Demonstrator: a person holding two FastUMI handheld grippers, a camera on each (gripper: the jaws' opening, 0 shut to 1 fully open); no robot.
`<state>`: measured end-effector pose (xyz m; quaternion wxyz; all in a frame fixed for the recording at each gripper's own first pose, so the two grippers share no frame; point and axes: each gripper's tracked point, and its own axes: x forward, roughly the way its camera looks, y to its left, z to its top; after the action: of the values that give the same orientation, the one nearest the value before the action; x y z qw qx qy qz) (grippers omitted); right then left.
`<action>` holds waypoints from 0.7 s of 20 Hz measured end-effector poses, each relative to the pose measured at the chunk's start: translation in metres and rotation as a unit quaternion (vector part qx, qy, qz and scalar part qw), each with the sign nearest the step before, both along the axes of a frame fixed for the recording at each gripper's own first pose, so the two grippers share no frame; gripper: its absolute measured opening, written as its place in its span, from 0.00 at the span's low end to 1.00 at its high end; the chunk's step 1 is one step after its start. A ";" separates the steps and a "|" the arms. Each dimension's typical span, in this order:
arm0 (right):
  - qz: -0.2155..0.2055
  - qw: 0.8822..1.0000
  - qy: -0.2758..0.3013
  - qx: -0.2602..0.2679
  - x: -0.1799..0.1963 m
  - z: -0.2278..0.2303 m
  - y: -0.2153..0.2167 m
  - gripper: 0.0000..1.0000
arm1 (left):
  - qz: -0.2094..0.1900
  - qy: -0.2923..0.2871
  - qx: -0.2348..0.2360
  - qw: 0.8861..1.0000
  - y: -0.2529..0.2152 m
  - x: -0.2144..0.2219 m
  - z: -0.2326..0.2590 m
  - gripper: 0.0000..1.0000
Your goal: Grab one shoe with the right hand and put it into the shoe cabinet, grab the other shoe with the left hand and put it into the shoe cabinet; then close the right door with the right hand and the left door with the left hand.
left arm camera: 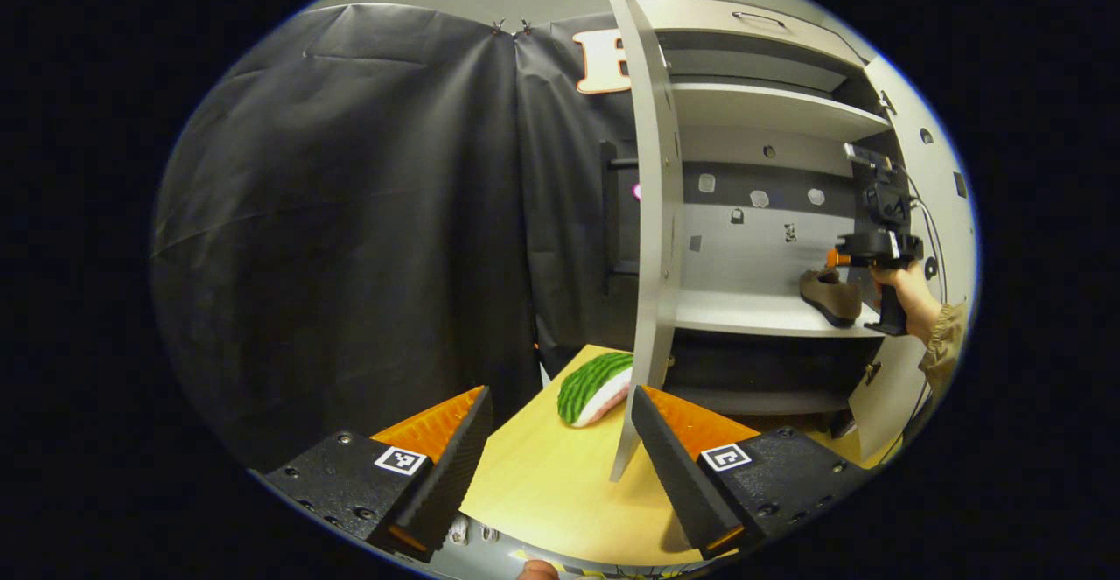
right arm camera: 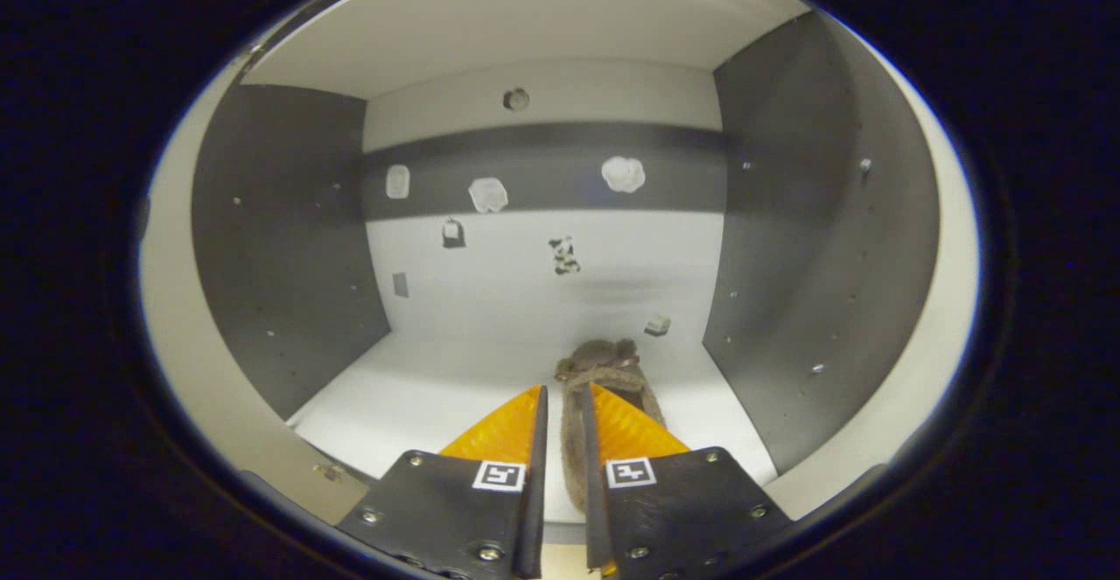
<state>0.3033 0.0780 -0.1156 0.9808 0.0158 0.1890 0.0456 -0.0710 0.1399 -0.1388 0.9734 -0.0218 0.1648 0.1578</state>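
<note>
Ahead, left door [left arm camera: 652, 213] hides watermelon slice [left arm camera: 595, 387].

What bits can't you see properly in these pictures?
- Second shoe: in the left gripper view the open cabinet door covers one end of it.
- Brown shoe: in the right gripper view the right gripper covers its near end, so its heel is hidden.
- Person: the left gripper view's edge cuts off all but a hand and sleeve.
- Small stickers on the cabinet's back wall: too small to make out.
</note>
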 end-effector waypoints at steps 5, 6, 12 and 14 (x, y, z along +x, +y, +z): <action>0.012 0.996 -0.079 0.025 -0.064 0.086 0.003 0.19 | -0.063 0.058 -0.029 0.996 -0.038 -0.005 -0.061 0.99; 0.012 0.995 -0.093 0.027 -0.077 0.102 0.001 0.19 | -0.077 0.074 -0.031 0.994 -0.047 -0.010 -0.077 0.99; 0.016 0.990 -0.142 0.021 -0.149 0.164 -0.016 0.19 | -0.159 0.171 -0.060 0.971 -0.099 -0.027 -0.170 0.99; 0.014 0.988 -0.152 0.014 -0.170 0.177 -0.023 0.19 | -0.187 0.201 -0.074 0.959 -0.116 -0.031 -0.203 0.99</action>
<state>0.1338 0.0546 0.0619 0.9971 0.0192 0.0373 0.0639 -0.1022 0.0240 -0.3414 0.9280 -0.0300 0.3694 -0.0384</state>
